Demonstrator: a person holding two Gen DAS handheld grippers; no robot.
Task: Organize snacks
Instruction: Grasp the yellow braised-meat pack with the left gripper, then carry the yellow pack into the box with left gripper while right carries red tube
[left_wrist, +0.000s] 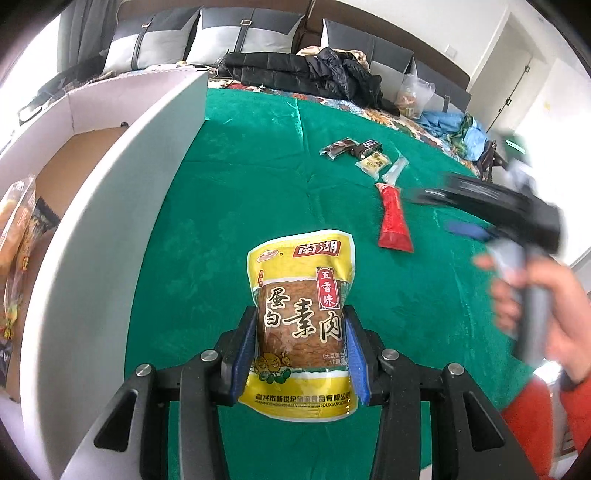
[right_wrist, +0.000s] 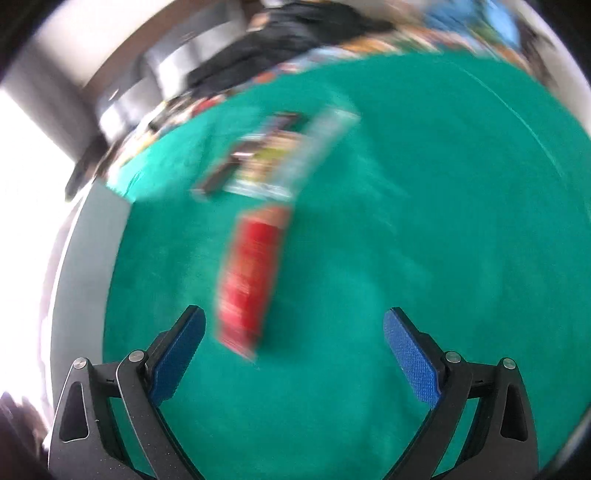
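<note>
In the left wrist view, the left gripper (left_wrist: 301, 339) is clenched on a yellow plastic snack pouch with brown printed food and Chinese letters (left_wrist: 301, 295). Its two blue pads (left_wrist: 245, 354) press the pouch from both sides at the lower half, and the pouch is held above the green velvet cloth (left_wrist: 240, 192) that covers the table. At the left stands a white cardboard box with a brown inside (left_wrist: 92, 229); its near wall rises between the pouch and the box inside. In the box, at the far left edge, some orange and dark snack bags (left_wrist: 18, 236) are seen. Further on the cloth lies a red flat sachet (left_wrist: 393, 221), and beyond it a small group of packets: a dark brown one (left_wrist: 338, 147), a black one (left_wrist: 367, 147), a pale yellow one (left_wrist: 373, 162) and a clear narrow one (left_wrist: 395, 170). The right gripper (left_wrist: 417, 194) comes in from the right, blurred, its tip near the top of the red sachet; a bare hand (left_wrist: 546, 310) holds its grey handle. Behind the table is a sofa with grey and white cushions (left_wrist: 229, 37) and a black padded jacket (left_wrist: 306, 72).

The right wrist view is strongly blurred. Here the right gripper (right_wrist: 293, 328) has its jaws released and wide apart, with nothing between the blue pads (right_wrist: 413, 365). The red sachet (right_wrist: 251, 280) lies on the green cloth (right_wrist: 424, 184) just ahead, closer to the left finger. The group of small packets (right_wrist: 273, 155) is behind it, too smeared to separate. This view does not show the pouch.
</note>
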